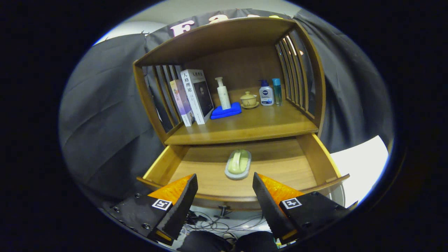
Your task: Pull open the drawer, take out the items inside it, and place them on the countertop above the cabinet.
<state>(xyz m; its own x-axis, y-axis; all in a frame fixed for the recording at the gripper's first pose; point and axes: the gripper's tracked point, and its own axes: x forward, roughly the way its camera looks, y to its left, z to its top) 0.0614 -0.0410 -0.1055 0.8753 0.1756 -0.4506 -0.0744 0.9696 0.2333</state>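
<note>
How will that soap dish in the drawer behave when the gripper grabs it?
The soap dish looks rigid, so it should not flex. Its smooth rounded rim may slip from the open gripper. The pale green bar seems to rest loose in it and could slide out if tilted. It lies flat in the drawer, so it is unlikely to roll.

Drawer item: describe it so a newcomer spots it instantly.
Start at the wooden cabinet; below its countertop, the drawer is pulled open. On its floor, just ahead of the open gripper, lies a pale green oblong item on a grey base, alone in the drawer.
</note>
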